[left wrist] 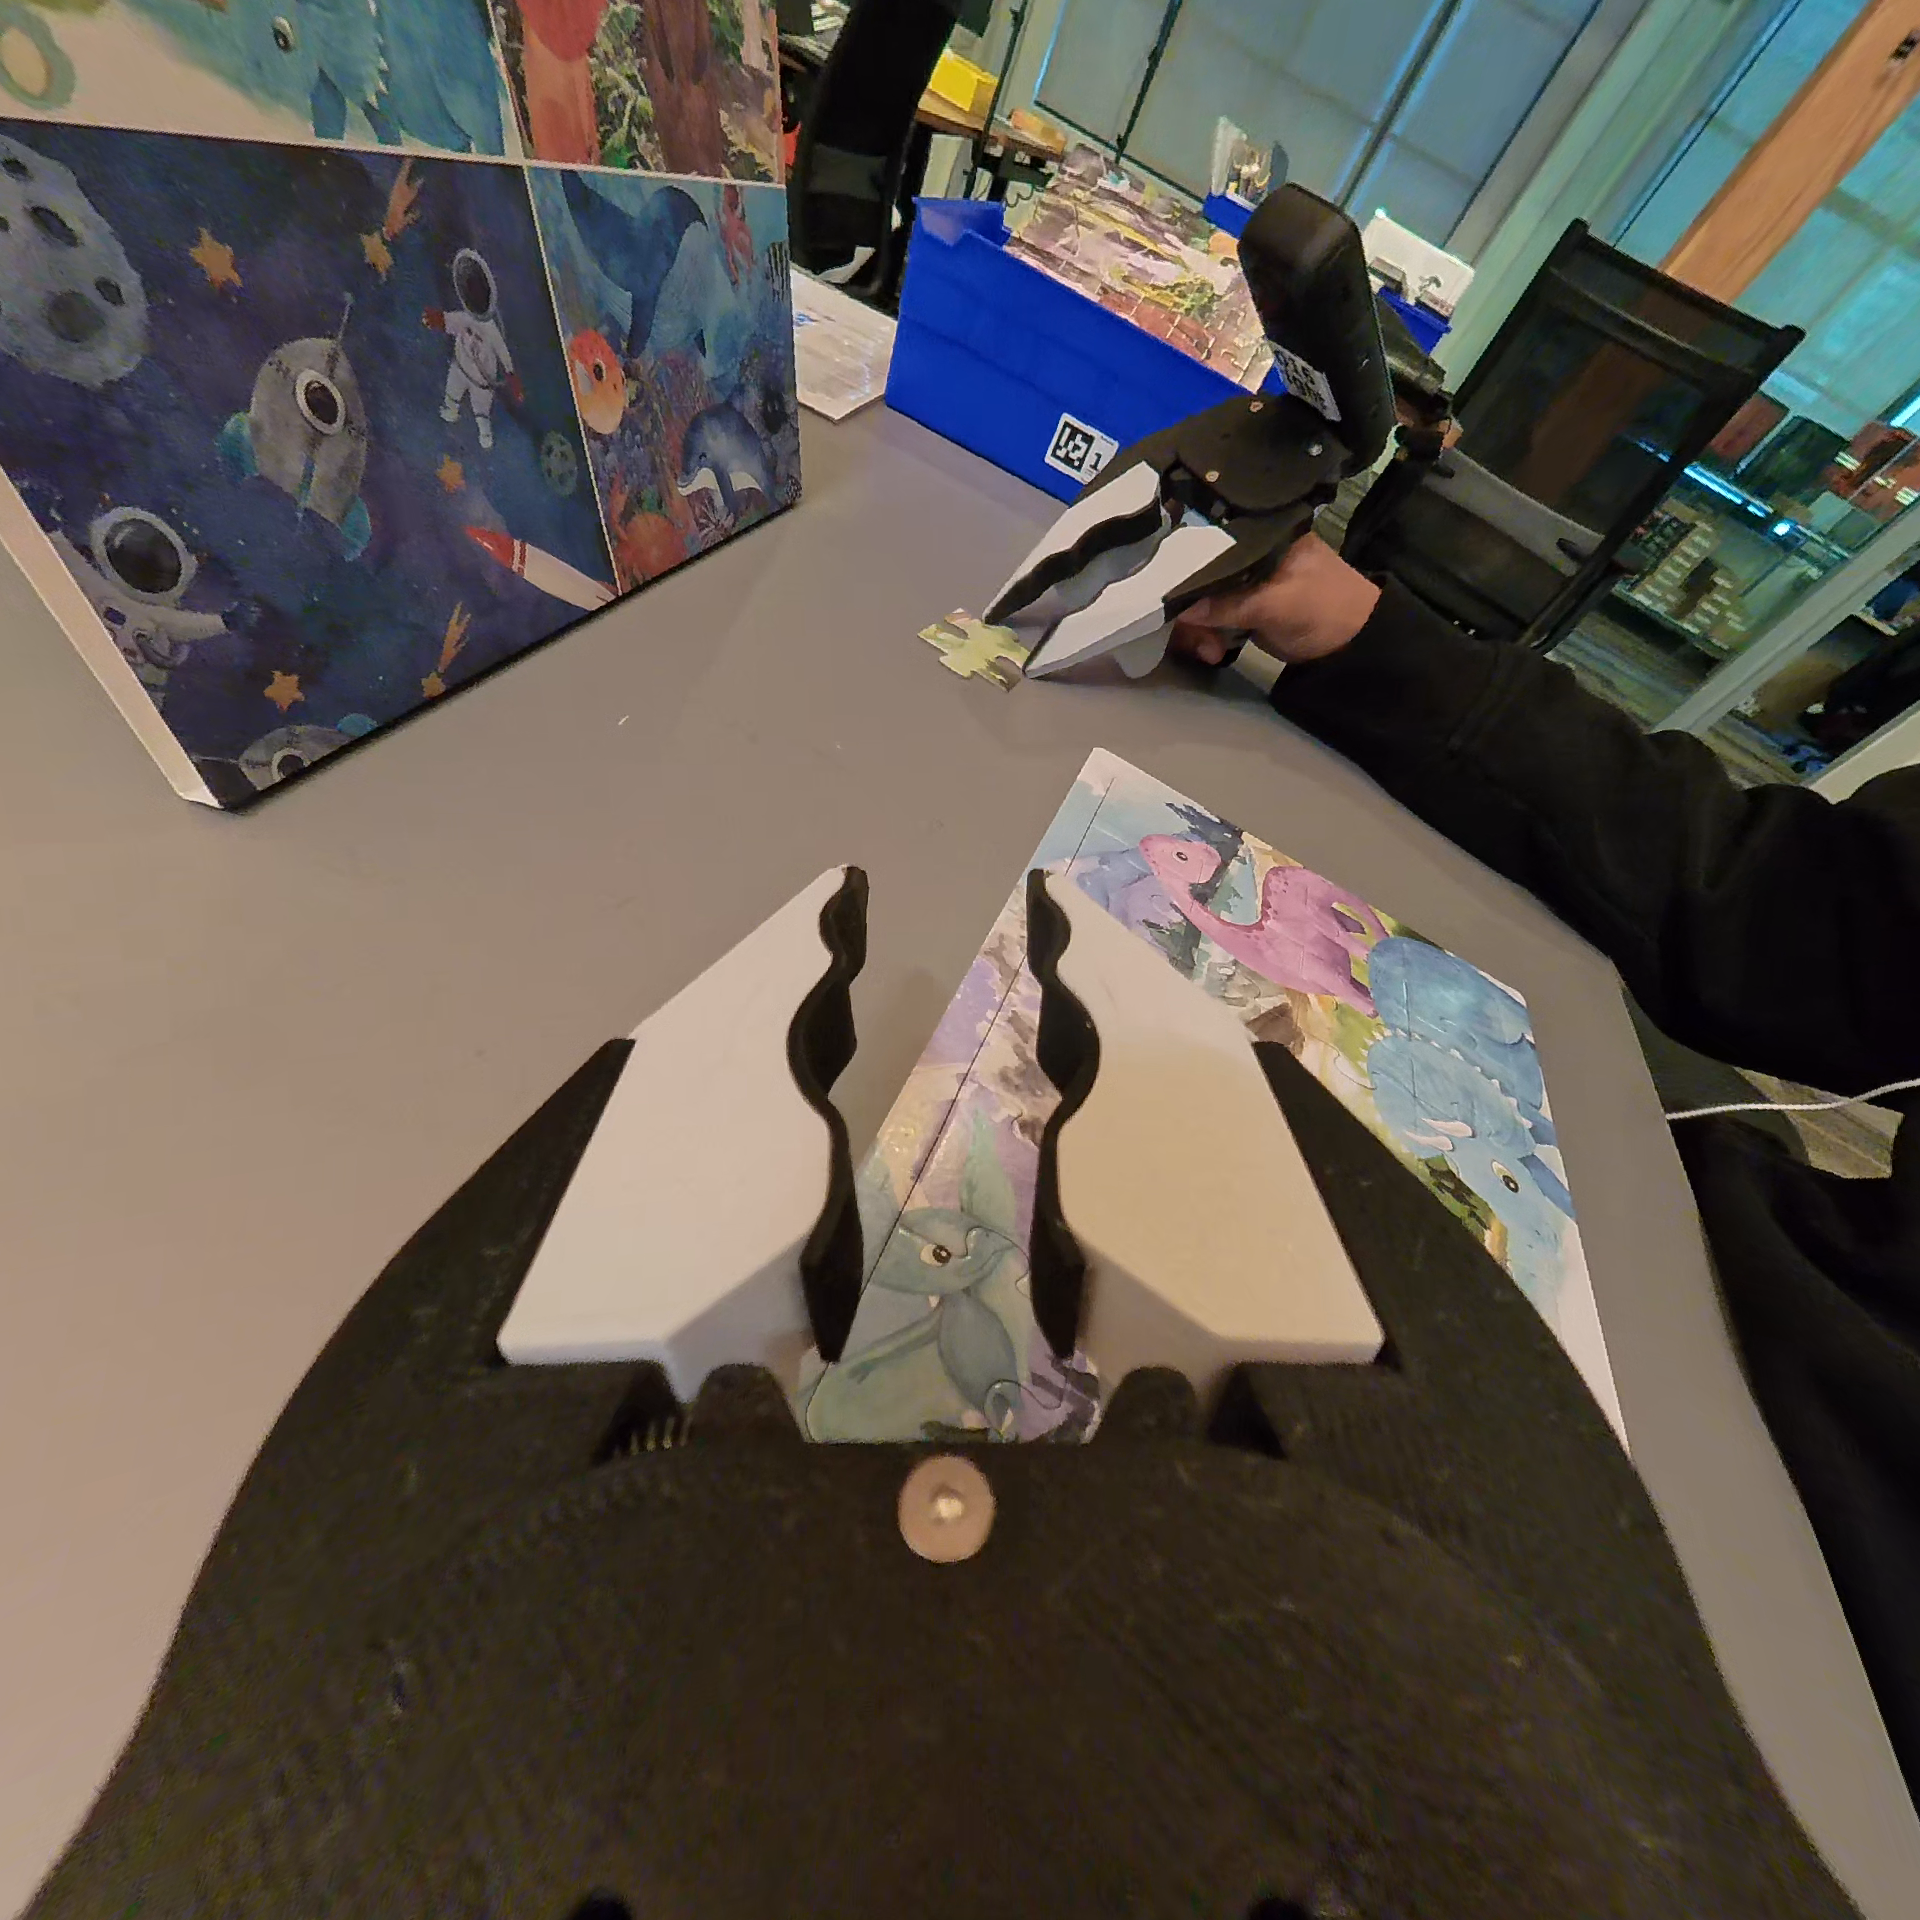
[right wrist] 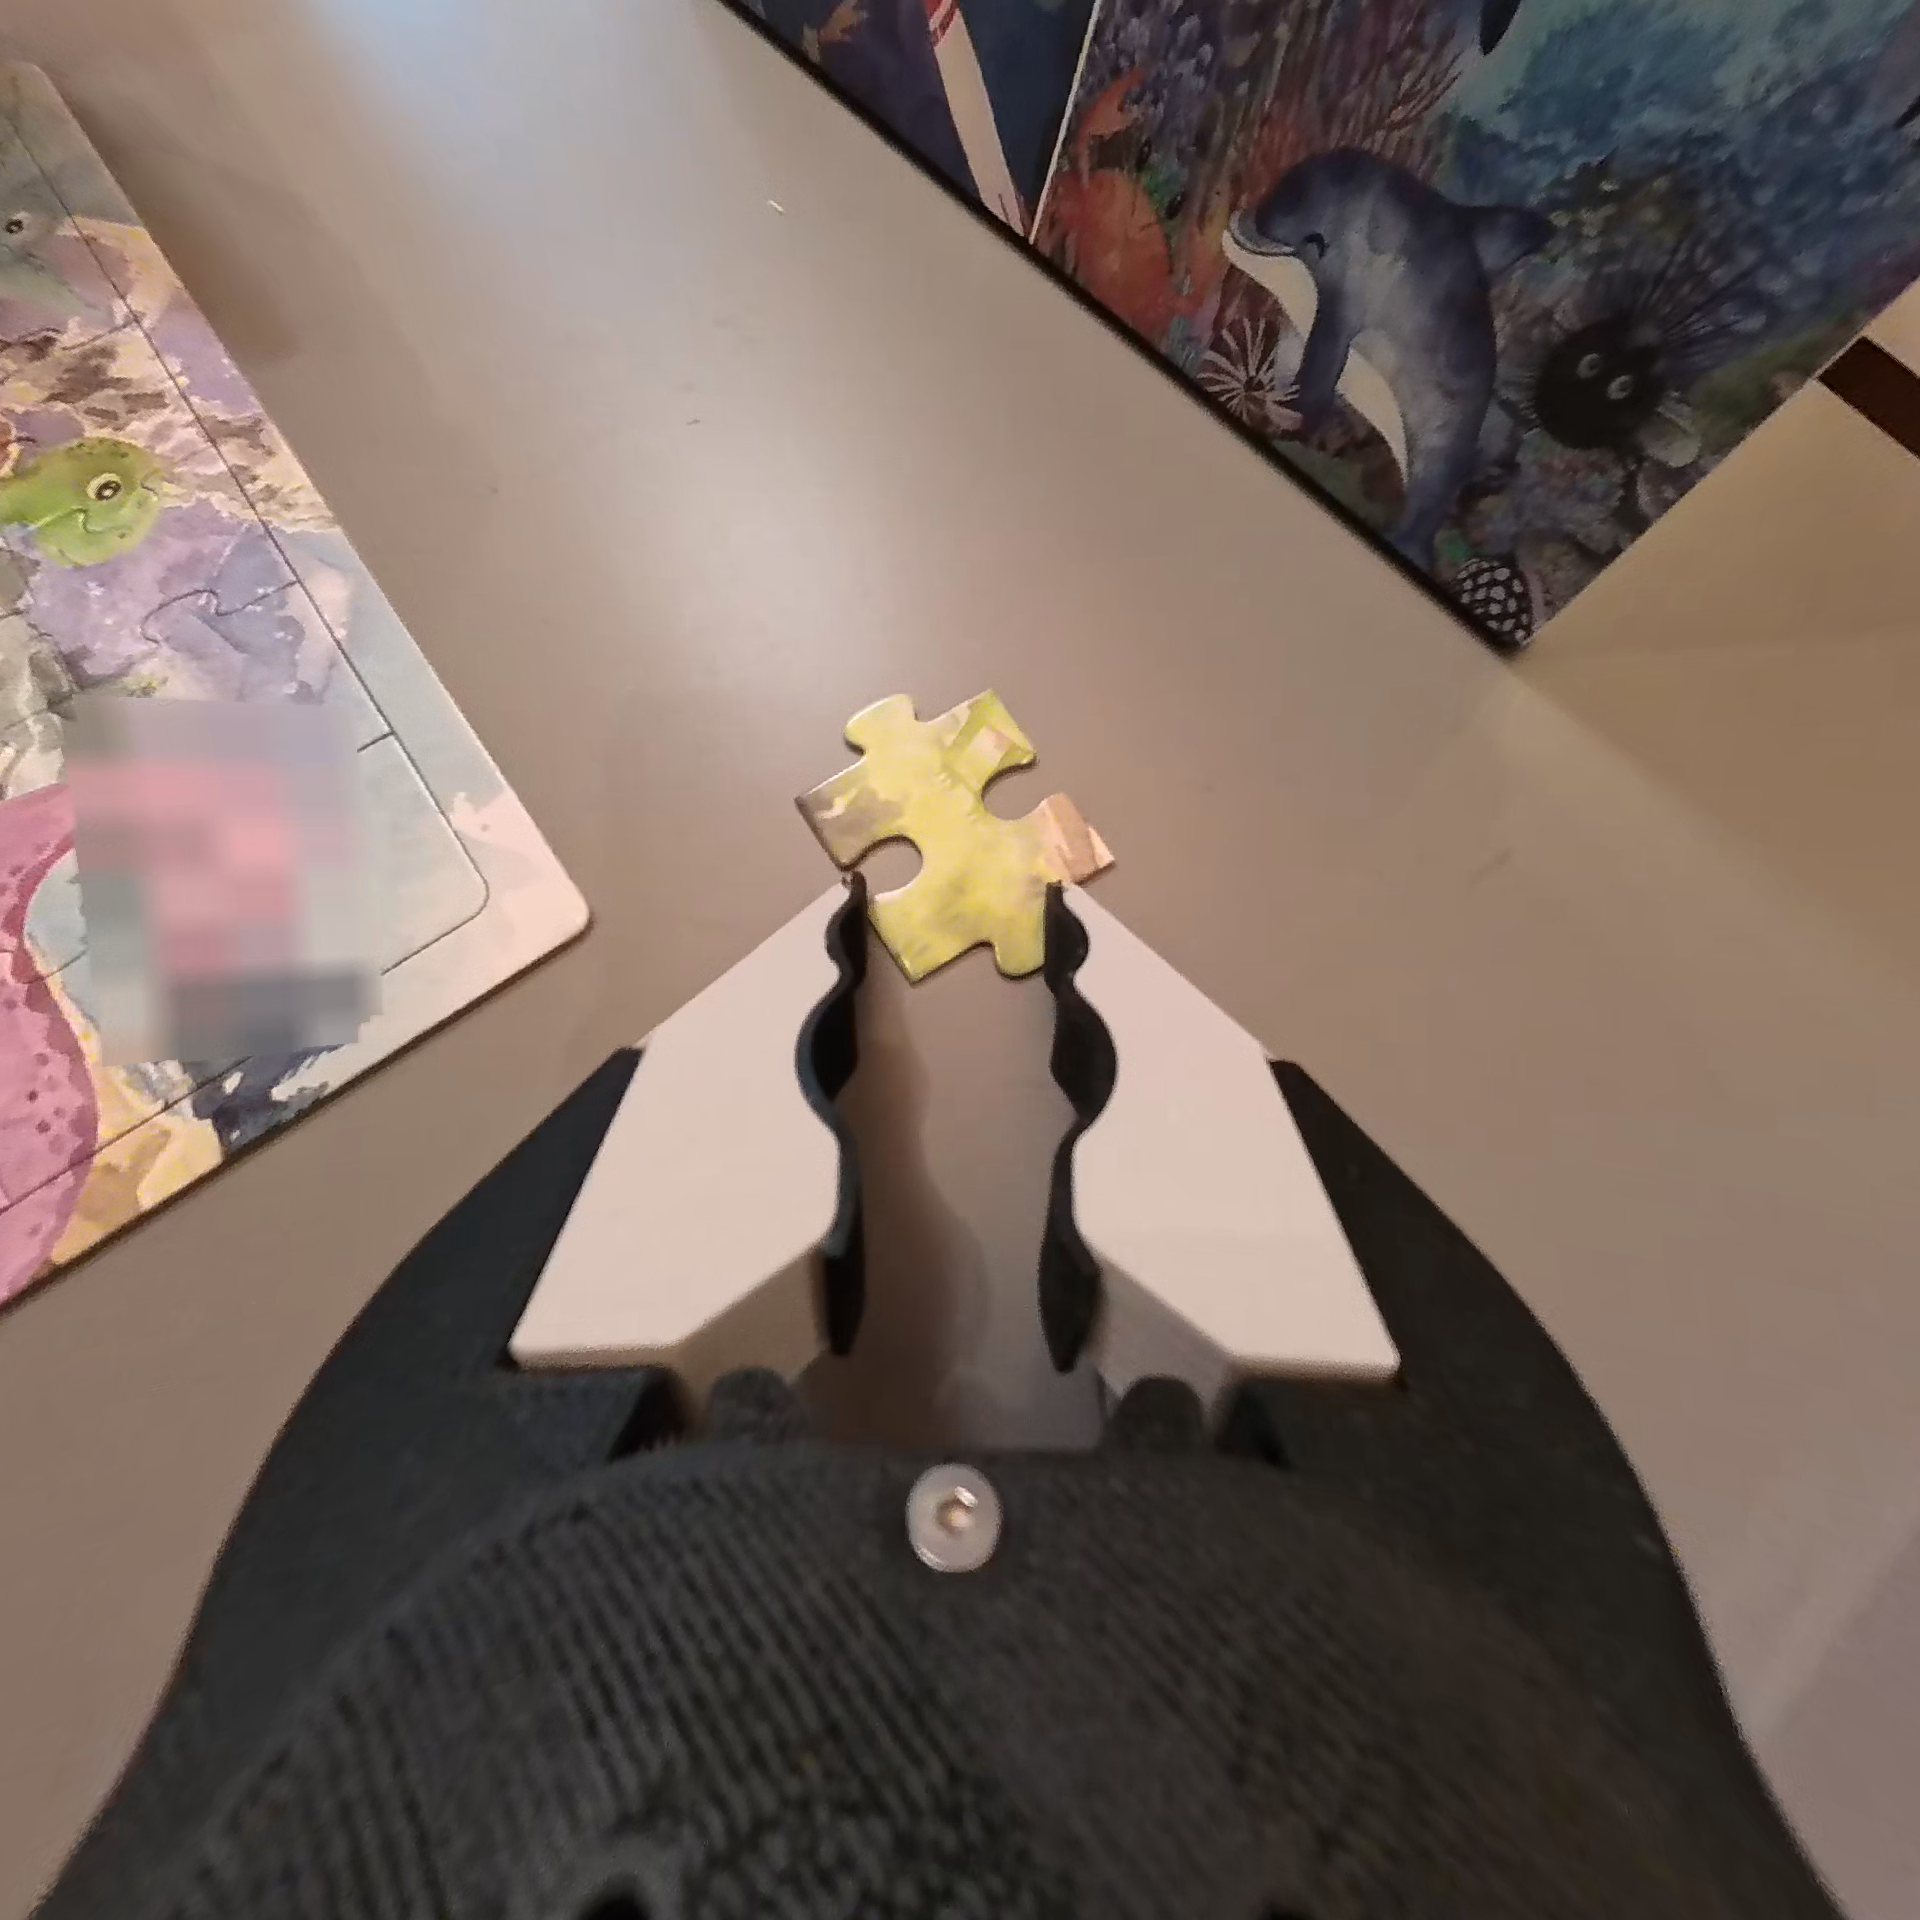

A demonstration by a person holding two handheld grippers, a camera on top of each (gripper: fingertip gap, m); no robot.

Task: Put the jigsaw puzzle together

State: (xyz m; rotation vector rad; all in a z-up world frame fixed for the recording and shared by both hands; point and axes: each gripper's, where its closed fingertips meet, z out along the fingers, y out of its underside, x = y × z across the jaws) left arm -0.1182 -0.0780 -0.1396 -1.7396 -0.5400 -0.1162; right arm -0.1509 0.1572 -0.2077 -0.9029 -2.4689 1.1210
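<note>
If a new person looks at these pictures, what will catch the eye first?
Probably the loose yellow-green puzzle piece on the grey table, right at the open right gripper. Next, the colourful box standing at the back left, and the dinosaur puzzle board under the open left gripper.

The puzzle board (left wrist: 1309, 956) is partly hidden under the left gripper's fingers (left wrist: 1132, 1143), and its near end runs behind the black body. In the right wrist view the board (right wrist: 312, 665) is cut by the left edge, one patch mosaicked. The picture box (right wrist: 1455, 260), beyond the right fingers (right wrist: 727, 1143), runs off the top edge
</note>
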